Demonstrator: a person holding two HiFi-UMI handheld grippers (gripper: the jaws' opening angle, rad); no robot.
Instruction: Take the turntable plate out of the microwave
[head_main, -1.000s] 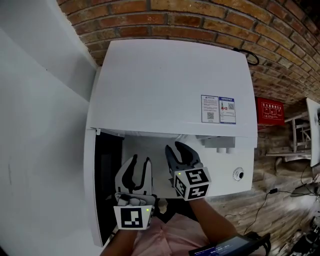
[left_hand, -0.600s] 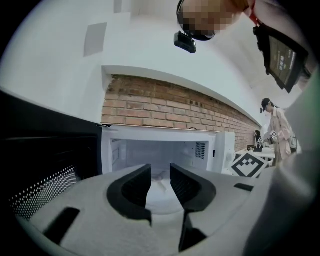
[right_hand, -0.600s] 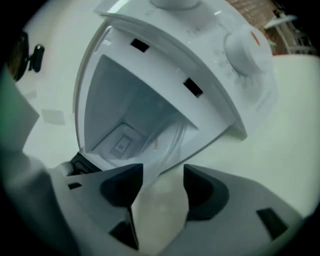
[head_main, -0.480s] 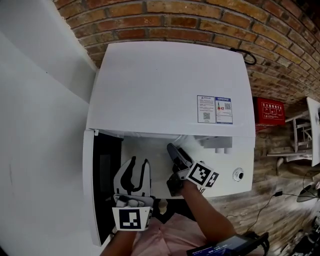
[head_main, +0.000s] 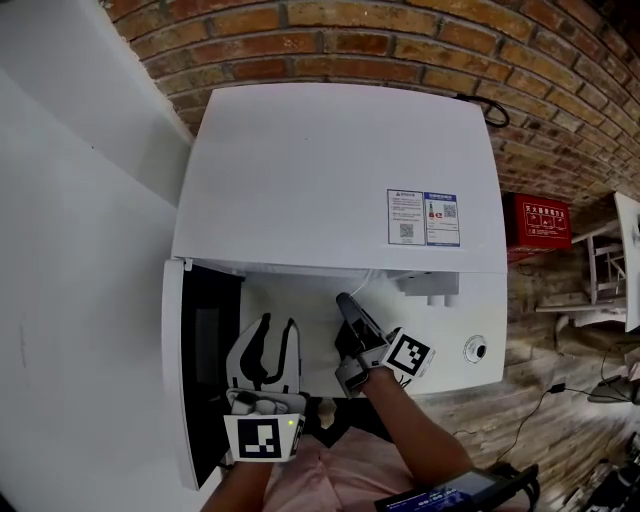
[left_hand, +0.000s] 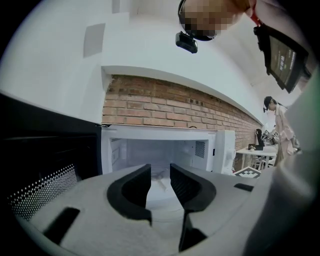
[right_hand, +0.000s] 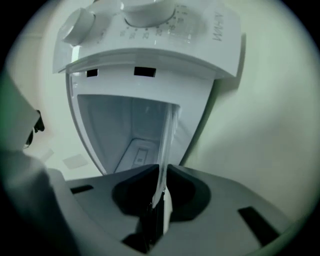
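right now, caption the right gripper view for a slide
The right claw has just closed on the rim of the glass plate, seen edge-on at the open microwave.

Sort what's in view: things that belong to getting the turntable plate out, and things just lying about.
Job in hand: microwave; its open door; turntable plate; right gripper, whose jaws have just closed further on the plate's rim; left gripper, open and empty.

Lying about: red box by the brick wall; white table.
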